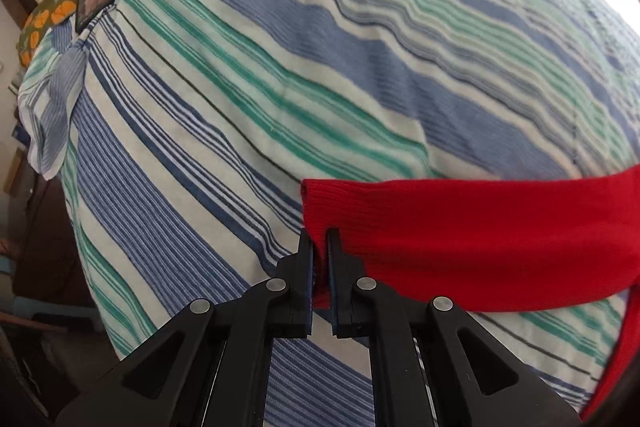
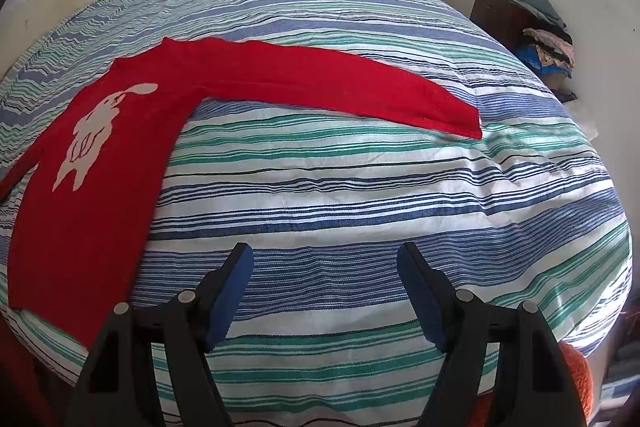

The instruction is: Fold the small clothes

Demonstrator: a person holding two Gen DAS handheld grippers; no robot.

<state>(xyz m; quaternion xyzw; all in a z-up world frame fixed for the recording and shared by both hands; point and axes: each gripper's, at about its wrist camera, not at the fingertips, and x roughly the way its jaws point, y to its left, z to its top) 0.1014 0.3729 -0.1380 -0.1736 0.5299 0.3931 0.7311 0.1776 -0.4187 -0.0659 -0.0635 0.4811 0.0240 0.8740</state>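
The red sweater (image 2: 100, 187) lies face up on the striped bedspread (image 2: 360, 187), its pale animal figure (image 2: 94, 135) showing on the chest and one sleeve (image 2: 320, 87) stretched flat and straight out to the side, its cuff (image 2: 468, 121) well clear of the body. The other sleeve (image 1: 480, 239) shows in the left wrist view, likewise laid out across the stripes, and the left gripper (image 1: 320, 247) has its fingers nearly pressed together on the ribbed cuff (image 1: 320, 211), pinching the lower corner of it. The right gripper (image 2: 324, 279) hangs above bare bedspread near the sweater's hem, fingers spread wide and holding nothing. The step in hand looks to be folding the pinched sleeve in across the chest. To do that well, the cuff should be lifted only a little, so the knit does not drag the shoulder with it, then carried over the body in a flat arc and laid down with the crease falling at the shoulder seam. The grip takes only a corner of the cuff, so a slow pull seems wise, or the fabric could slip out. The free gripper could press the body near the hem to keep it from sliding on the soft cover. A floral cloth (image 1: 60, 7) lies at the bed's far edge, and a heap of clothes (image 2: 548, 47) sits by the wall.
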